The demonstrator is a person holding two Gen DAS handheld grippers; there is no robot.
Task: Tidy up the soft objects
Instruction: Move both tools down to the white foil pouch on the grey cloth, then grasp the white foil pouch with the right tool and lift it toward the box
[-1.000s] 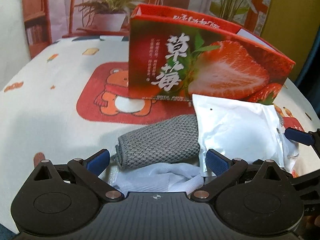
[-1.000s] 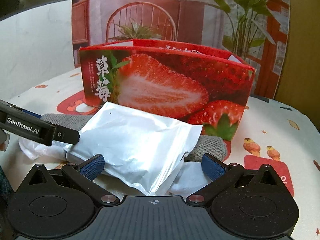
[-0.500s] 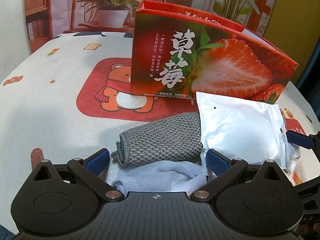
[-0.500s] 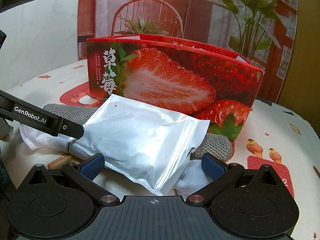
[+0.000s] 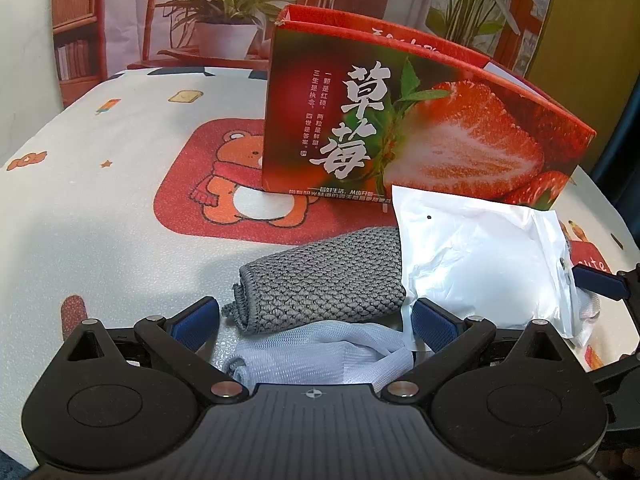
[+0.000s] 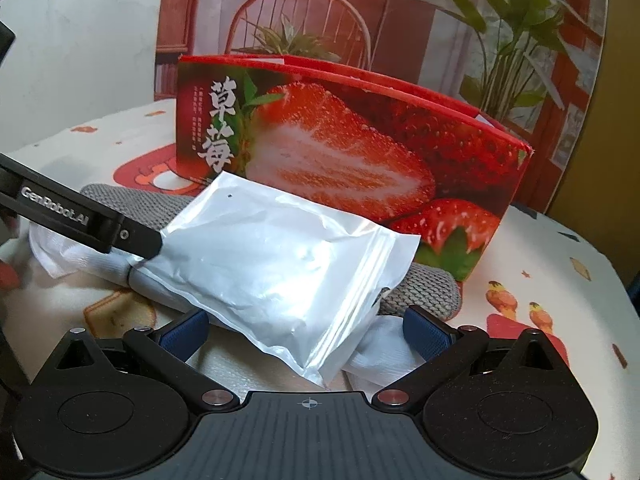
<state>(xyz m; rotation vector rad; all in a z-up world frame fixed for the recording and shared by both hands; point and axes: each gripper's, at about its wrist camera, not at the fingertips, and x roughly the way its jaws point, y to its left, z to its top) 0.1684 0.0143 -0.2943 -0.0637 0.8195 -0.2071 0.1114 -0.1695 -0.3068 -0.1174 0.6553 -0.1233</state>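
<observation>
Grey knit cloth (image 5: 328,280), rolled into a bundle, lies on the surface (image 5: 120,240) in front of an upright red strawberry box (image 5: 400,136). A white plastic pouch (image 5: 480,264) rests tilted across the right part of the roll, with its upper edge near the foot of the box. Just in front of the grey roll lies a crumpled white mesh cloth (image 5: 320,352), partly tucked under the pouch.

The left tool (image 5: 316,320) is released, its blue-padded fingers (image 5: 196,320) spread wide on either side of the mesh cloth and the near end of the grey roll, gripping nothing. From the right wrist view, the right tool (image 6: 304,330) is likewise spread wide, with the white plastic pouch (image 6: 280,264) sitting between its blue pads (image 6: 426,332) and not pinched by them. The grey knit cloth (image 6: 420,292) peeks out beyond the pouch's right corner, and white fabric (image 6: 384,352) shows beneath that same corner, close to the right pad. In this view one black finger of the left tool (image 6: 80,220), lettered GenRobot.AI, reaches in from the left and its tip meets the pouch's left edge.

The surface carries a cream cover printed with a bear on a red patch (image 5: 240,184) and small birds (image 6: 516,304). Behind the strawberry box (image 6: 360,160) hangs a backdrop picturing a chair and potted plants (image 5: 228,8).
</observation>
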